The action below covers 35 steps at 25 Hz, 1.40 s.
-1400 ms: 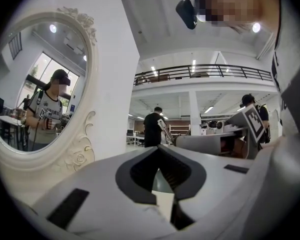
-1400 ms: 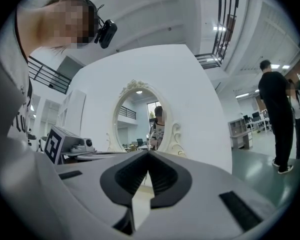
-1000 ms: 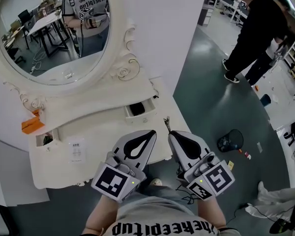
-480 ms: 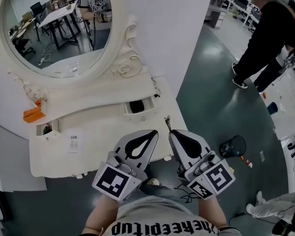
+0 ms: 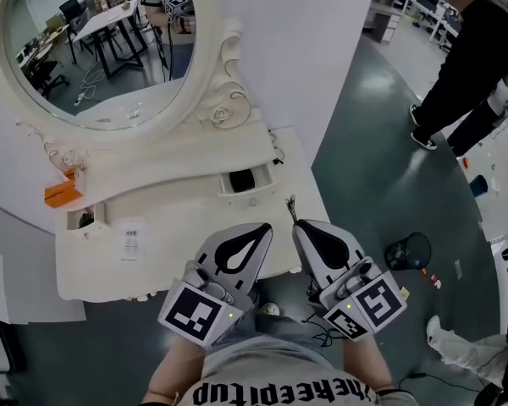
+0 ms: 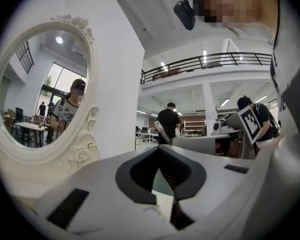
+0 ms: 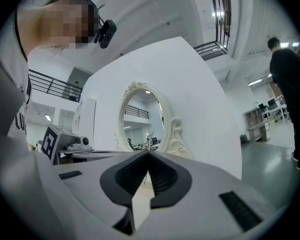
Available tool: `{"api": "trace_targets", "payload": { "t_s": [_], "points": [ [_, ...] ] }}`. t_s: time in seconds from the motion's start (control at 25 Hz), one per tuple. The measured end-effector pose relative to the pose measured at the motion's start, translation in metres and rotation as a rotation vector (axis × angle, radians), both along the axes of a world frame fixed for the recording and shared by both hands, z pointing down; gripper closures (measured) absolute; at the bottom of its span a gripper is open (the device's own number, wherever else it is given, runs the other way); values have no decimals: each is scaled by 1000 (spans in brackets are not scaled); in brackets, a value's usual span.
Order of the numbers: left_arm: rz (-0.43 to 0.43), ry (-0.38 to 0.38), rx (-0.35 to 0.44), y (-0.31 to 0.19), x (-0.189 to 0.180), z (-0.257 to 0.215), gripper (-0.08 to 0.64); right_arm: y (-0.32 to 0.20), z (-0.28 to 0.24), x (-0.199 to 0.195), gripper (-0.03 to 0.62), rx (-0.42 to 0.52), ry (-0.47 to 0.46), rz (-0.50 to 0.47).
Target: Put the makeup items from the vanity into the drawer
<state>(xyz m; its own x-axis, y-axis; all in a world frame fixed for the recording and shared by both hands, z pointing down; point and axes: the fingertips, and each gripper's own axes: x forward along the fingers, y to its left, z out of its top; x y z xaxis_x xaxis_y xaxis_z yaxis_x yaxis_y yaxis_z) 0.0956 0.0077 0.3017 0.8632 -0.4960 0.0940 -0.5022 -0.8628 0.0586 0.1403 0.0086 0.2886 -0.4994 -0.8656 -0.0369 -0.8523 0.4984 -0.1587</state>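
Hovering short of vanity [image 5: 182, 227]: left gripper [image 5: 263, 226] and right gripper [image 5: 295, 225] pinched closed, empty. Best: spread jaws, reach toward 12 o'clock drawer [image 5: 252, 196].

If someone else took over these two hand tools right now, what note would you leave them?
Left gripper: jaws shut, empty, held close to the body.
Right gripper: the same.
Vanity: a small drawer stands open with something dark inside; an orange item sits at the left end.
Done: nothing that can be confirmed.
Left: reach the vanity, pick up the items, put them in the drawer.
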Motion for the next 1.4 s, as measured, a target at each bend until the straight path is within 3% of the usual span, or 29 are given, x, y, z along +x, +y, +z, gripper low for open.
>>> {"api": "trace_targets", "payload": {
  "t_s": [0.88,1.4],
  "points": [
    [-51,8,-6,-83,-20,-2,538,-86,11,-11,572,-36,39,-28],
    [-107,1,-63,-134,-48,17,538,-145,43,-32,572,-115,73,-70]
  ]
}}
